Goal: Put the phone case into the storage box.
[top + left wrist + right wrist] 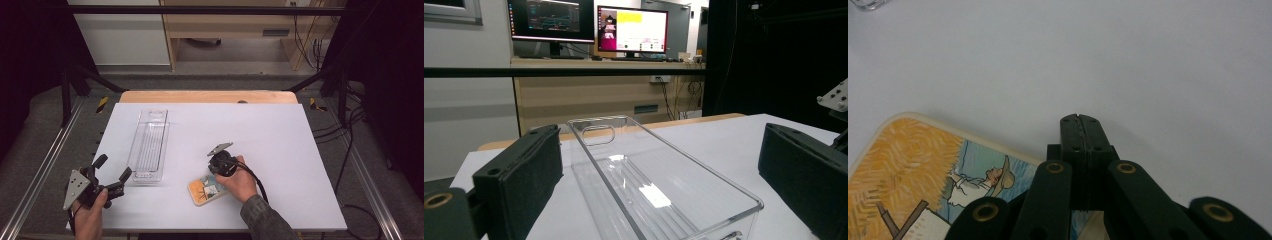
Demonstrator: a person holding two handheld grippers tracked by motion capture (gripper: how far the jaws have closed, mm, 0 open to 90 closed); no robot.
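Near the clear tray (149, 145), the left gripper (114, 173) gapes empty, while the right gripper (1082, 122) hangs fingers-together over the painted board (913, 165).

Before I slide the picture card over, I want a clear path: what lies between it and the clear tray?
Bare white tabletop separates the picture card from the clear tray in the high view.

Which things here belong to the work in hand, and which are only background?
In the work:
picture card, under the right gripper, jaws shut
clear plastic tray, in front of the left gripper, jaws open

Background:
two monitors
wooden desk
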